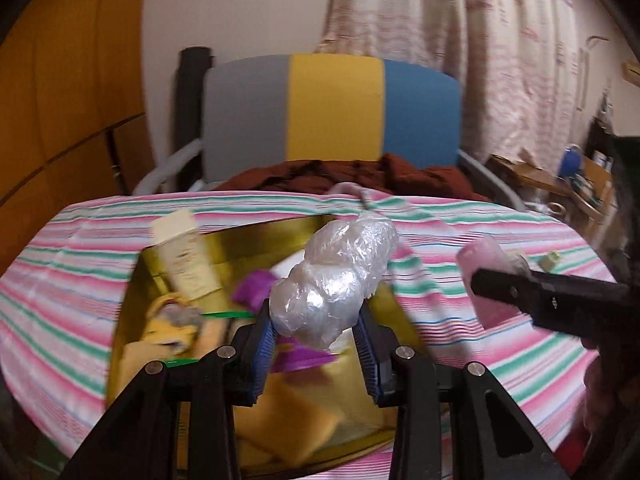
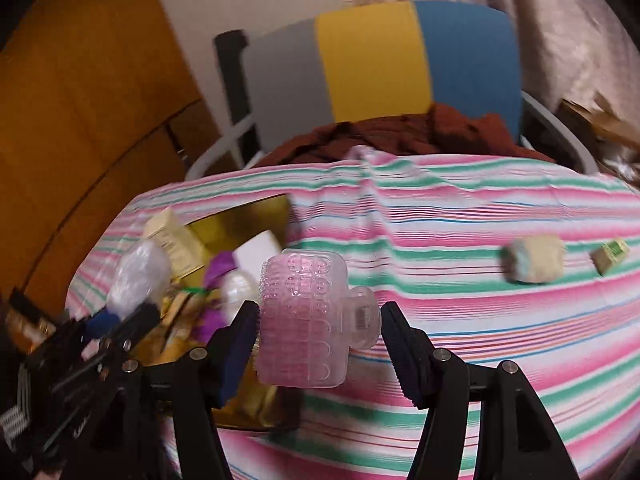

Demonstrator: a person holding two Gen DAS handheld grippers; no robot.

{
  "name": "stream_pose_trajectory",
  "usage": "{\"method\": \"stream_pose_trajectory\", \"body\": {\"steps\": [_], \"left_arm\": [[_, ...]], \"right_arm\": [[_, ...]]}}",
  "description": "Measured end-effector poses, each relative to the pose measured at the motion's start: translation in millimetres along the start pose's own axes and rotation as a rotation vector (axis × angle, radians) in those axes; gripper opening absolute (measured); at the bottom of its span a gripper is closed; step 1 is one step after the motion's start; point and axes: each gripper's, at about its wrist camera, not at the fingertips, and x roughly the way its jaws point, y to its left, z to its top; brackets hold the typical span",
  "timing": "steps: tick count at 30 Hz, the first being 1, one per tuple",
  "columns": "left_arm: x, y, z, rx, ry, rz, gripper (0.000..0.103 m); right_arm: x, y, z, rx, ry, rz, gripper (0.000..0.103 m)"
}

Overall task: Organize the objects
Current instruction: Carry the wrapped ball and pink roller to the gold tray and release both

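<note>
We are filling the gold box [image 1: 256,236] at the left of the striped worktop [image 1: 460,216]: a cream tube [image 1: 186,256], purple and yellow items are already lying inside. Our left claw [image 1: 316,340] is pinching a clear plastic bundle [image 1: 334,280] above it. Our right claw [image 2: 318,336] is gaping around a pink hair clip [image 2: 308,320], touching one side only. A beige lump [image 2: 534,258] and a small green box [image 2: 610,254] are waiting far right.
</note>
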Motion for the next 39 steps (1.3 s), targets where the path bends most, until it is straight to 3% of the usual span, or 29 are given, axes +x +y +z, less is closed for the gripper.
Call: {"method": "stream_pose_trajectory", "body": {"steps": [6, 11, 22, 29, 35, 39], "left_arm": [[0, 33, -3, -0.052, 0.004, 0.086, 0.038], [1, 49, -3, -0.076, 0.005, 0.116, 0.038], [16, 67, -9, -0.132, 0.052, 0.125, 0.043], [20, 83, -14, -0.184, 0.072, 0.091, 0.049], [15, 87, -12, -0.201, 0.059, 0.092, 0.05], [12, 89, -13, -0.201, 0.061, 0.119, 0.05]], "right_arm": [[18, 39, -8, -0.076, 0.033, 0.044, 0.063], [30, 56, -7, -0.115, 0.052, 0.054, 0.063], [46, 64, -11, -0.13, 0.085, 0.053, 0.063], [51, 67, -14, -0.132, 0.095, 0.052, 0.065], [49, 66, -15, -0.125, 0.092, 0.063, 0.081], [47, 65, -16, -0.121, 0.088, 0.061, 0.082]]}}
